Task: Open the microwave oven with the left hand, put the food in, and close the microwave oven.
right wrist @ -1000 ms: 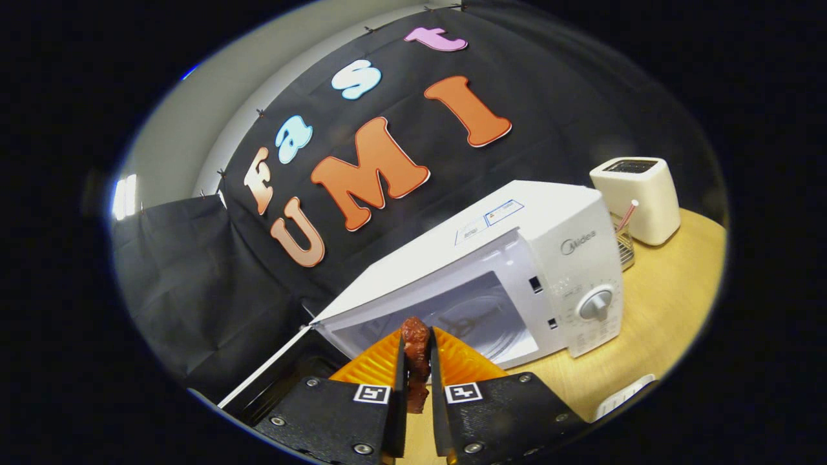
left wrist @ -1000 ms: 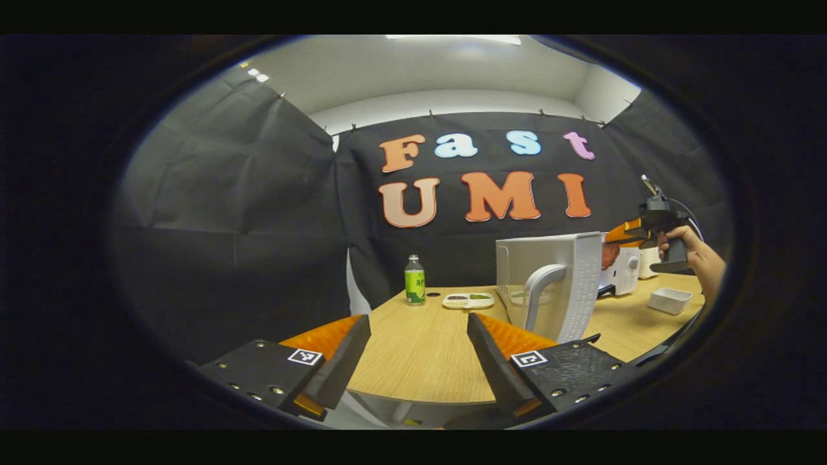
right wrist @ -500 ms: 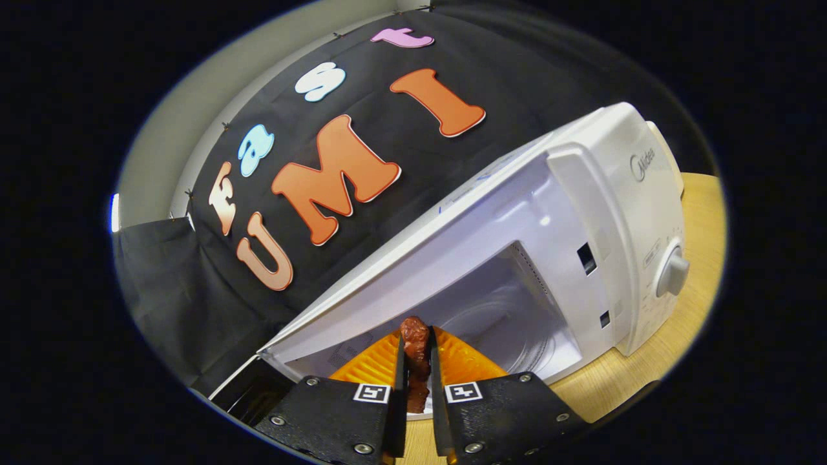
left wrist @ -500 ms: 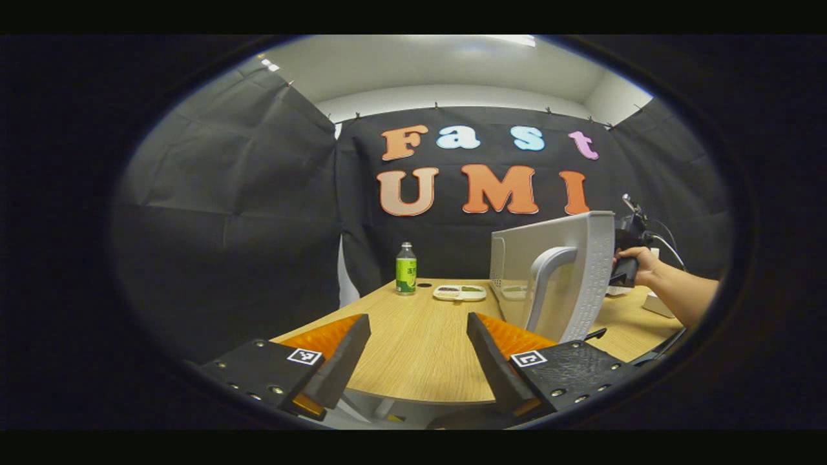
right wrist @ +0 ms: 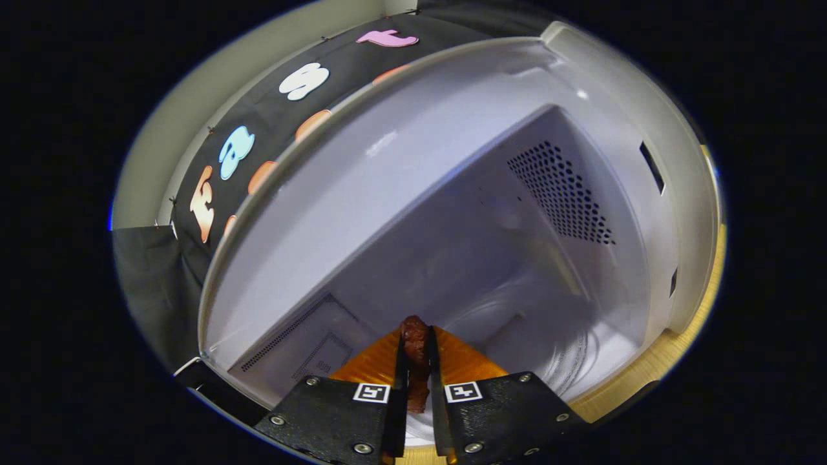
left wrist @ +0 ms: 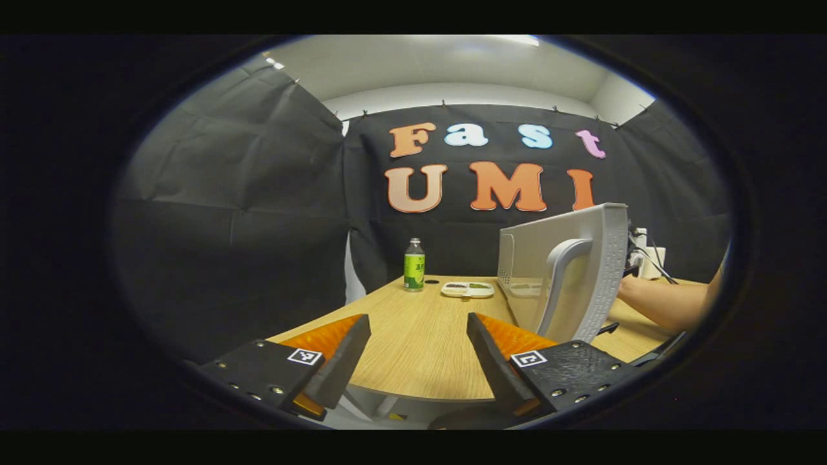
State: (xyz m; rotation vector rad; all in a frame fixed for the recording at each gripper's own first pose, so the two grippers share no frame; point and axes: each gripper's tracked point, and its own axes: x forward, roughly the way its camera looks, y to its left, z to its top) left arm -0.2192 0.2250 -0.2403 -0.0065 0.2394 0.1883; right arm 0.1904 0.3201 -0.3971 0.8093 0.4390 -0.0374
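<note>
Your right gripper [right wrist: 417, 374] is pinching the reddish-brown food [right wrist: 415, 361] between both fingers at the mouth of the open microwave [right wrist: 465, 213]; your left gripper [left wrist: 418, 352] is hanging spread beside the swung-out door [left wrist: 568, 271], over the table [left wrist: 413, 342]

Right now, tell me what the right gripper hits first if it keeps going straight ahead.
Probably the microwave's back wall: the right gripper, shut on the food, points into the open cavity above the glass turntable. Depth is unclear.

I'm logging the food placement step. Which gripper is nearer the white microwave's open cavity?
Right. The right gripper, shut on the reddish-brown food piece, reaches into the white microwave's cavity. The left gripper hangs open, outside the open door.
</note>
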